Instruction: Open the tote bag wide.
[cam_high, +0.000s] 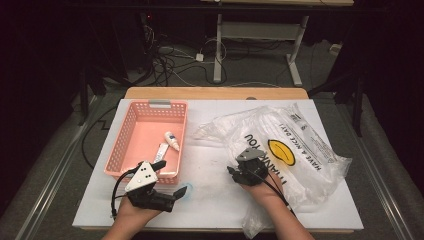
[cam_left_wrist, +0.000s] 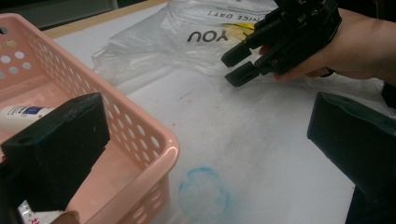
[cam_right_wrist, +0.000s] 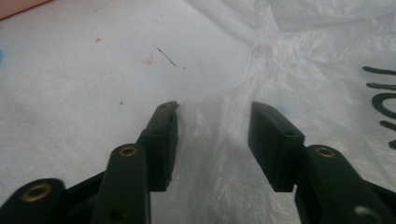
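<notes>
Plastic bag edge sits between your right gripper jaws, which stand apart; close on it next. Left gripper, lower left, hangs apart, empty.

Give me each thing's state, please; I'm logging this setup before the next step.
Pink basket: upright, holds items.
Small bottle: lying in the basket.
Tube: lying in the basket.
Plastic bag: crumpled, flat on the table.
Left gripper: open, empty, at the basket's near corner.
Right gripper: open, a fold of the bag between its jaws.
</notes>
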